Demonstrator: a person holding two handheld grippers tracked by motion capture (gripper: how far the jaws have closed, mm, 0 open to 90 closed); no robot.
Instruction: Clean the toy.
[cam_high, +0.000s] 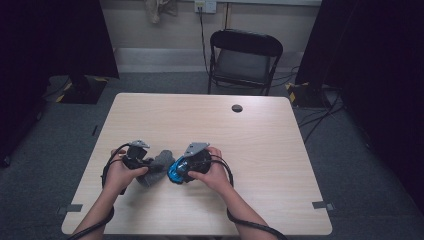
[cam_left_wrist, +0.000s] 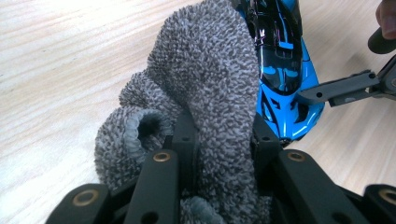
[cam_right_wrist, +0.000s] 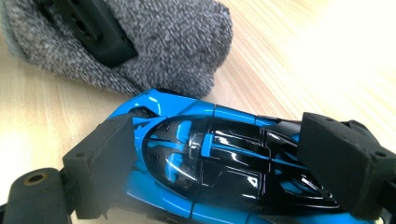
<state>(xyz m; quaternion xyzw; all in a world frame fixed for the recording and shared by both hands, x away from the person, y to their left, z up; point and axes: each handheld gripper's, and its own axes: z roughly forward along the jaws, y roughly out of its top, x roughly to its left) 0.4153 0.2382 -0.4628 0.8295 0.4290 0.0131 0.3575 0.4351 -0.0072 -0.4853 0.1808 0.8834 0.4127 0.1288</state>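
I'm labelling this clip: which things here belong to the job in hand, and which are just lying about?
In use:
- grey cloth, pinched in the left tongs
- blue toy car, clamped by the right tongs

Lying about:
- black folding chair behind the table
- floor cables

No gap between the two sets of fingers: grey sock (cam_left_wrist: 205, 88) clamped in the left fingers (cam_left_wrist: 184, 135) butts against the blue toy car (cam_right_wrist: 219, 158) filling the right fingers (cam_right_wrist: 105, 163), while bare counter (cam_high: 210, 115) beyond and outboard of both lies open.
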